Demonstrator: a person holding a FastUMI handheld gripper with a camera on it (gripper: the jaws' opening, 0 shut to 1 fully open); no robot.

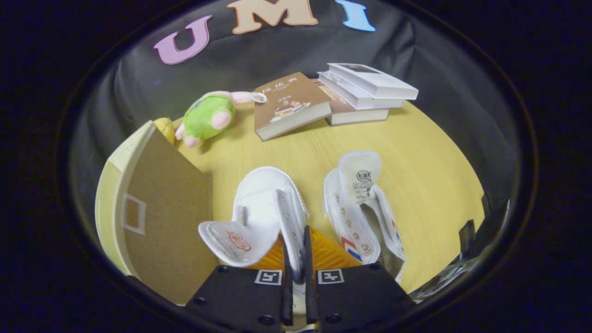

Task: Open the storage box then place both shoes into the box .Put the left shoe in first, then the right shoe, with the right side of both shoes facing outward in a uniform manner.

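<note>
table: bare wood, books and plush far. box: near left, lid up, opened. left shoe: beside box, side wall pinched between closed gripper fingers, not yet boxed. right shoe: just right, untouched.

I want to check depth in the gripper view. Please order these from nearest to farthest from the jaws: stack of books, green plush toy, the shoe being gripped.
1. Gripped shoe, its side wall pinched between the gripper's jaws.
2. Green plush toy, beyond, past the storage box.
3. Stack of books, farthest, by the wall.
</note>
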